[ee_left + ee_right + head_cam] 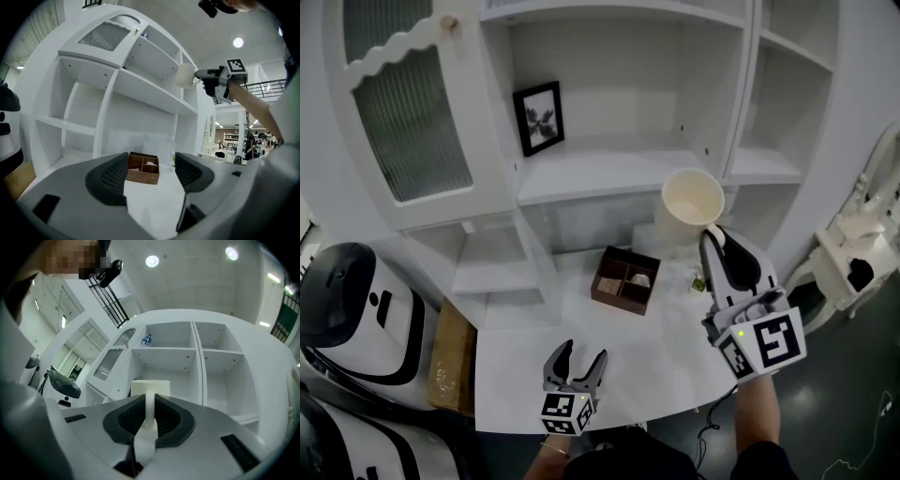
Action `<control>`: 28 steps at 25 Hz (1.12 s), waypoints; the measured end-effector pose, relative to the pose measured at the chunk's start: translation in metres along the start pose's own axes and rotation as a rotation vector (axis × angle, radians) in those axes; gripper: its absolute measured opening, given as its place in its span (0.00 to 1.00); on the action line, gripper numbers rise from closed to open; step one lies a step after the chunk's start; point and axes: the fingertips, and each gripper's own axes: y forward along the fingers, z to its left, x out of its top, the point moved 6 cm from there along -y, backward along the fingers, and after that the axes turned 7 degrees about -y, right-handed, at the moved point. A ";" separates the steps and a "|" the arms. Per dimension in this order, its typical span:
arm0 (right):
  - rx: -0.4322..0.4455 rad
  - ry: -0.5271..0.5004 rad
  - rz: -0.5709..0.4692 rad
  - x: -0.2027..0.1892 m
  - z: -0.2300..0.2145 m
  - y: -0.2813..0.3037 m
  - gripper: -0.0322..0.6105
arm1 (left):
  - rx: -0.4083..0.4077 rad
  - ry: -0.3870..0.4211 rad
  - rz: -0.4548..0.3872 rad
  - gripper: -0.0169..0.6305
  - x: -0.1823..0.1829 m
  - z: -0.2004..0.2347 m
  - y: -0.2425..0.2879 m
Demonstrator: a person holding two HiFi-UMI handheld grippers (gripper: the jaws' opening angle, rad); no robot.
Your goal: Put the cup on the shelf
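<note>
Head view: right hand-held gripper (713,246) pinches the handle of the upright cup (692,202), shelf (609,173) just up-left in frame.

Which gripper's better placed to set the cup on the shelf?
Right. The right gripper has its fingers shut on the cup handle, up by the shelf; the left gripper is open, empty, low over the table.

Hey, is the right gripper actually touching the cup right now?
Touching. In the right gripper view, the right gripper has its pads pressed against both sides of the handle of the cup, with no gap.
</note>
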 end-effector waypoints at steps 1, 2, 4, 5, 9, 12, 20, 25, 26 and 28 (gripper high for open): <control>0.007 -0.005 0.003 0.004 -0.005 0.008 0.13 | 0.002 -0.002 -0.001 0.51 0.001 0.000 0.003; 0.011 -0.013 0.009 0.007 -0.011 0.016 0.13 | 0.005 -0.004 -0.002 0.51 0.001 0.000 0.005; 0.011 -0.030 0.019 0.013 -0.021 0.033 0.13 | 0.005 -0.007 -0.007 0.51 0.003 0.000 0.010; 0.009 -0.036 0.024 0.015 -0.026 0.040 0.13 | 0.001 -0.010 -0.013 0.51 0.003 -0.001 0.012; 0.014 -0.027 0.069 0.017 -0.044 0.069 0.13 | -0.012 -0.028 -0.033 0.51 0.000 -0.003 0.018; 0.014 0.064 0.107 0.012 -0.061 0.089 0.13 | -0.010 -0.023 -0.026 0.51 -0.002 -0.002 0.021; -0.010 0.281 0.213 -0.015 -0.098 0.138 0.13 | 0.018 -0.006 -0.056 0.51 0.007 0.006 0.029; -0.026 0.290 0.252 -0.025 -0.110 0.165 0.13 | 0.041 -0.007 -0.052 0.51 0.008 0.013 0.031; -0.030 0.284 0.263 -0.028 -0.111 0.170 0.13 | 0.044 -0.008 -0.051 0.51 0.008 0.013 0.032; -0.038 0.279 0.283 -0.032 -0.114 0.178 0.13 | 0.050 -0.011 -0.051 0.51 0.008 0.014 0.033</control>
